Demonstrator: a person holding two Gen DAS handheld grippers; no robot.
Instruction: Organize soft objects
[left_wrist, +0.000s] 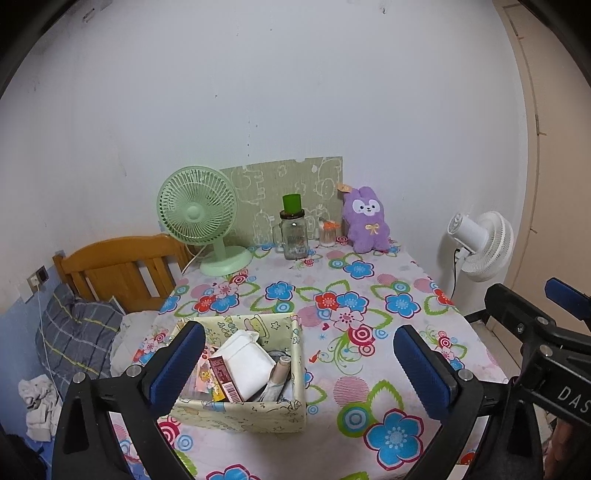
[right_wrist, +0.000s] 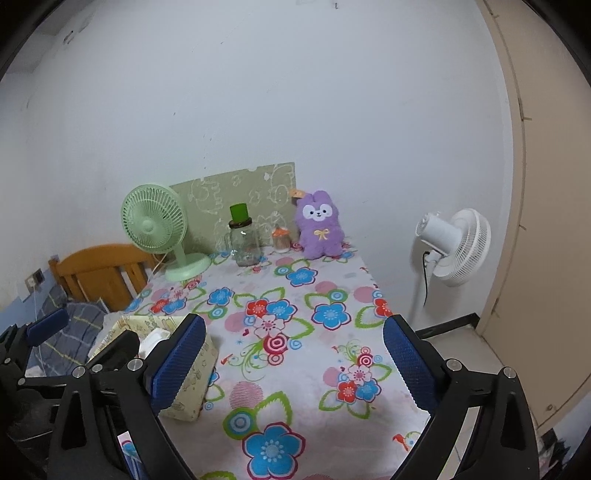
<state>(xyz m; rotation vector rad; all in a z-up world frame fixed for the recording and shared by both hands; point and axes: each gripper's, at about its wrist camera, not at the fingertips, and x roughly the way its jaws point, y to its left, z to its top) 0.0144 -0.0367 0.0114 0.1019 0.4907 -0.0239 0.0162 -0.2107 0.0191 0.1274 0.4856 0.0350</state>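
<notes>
Only from the left wrist: contents of the pale printed fabric box (left_wrist: 258, 413) visible. Left claw (left_wrist: 299, 369) spread, hovering above it; right claw (right_wrist: 295, 363) spread over the floral-clothed surface (right_wrist: 317, 373). Purple plush rabbit (right_wrist: 320, 225) upright at 12 o'clock, against the wall.

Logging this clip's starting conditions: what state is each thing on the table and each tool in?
Left tool: open, empty, above the box.
Right tool: open, empty, over bare cloth.
Plush: upright, against the wall, untouched.
Box: open-topped, filled with items.
Jar: upright, lid on, green cup on top.
Green fan: upright; running or not, cannot tell.
</notes>
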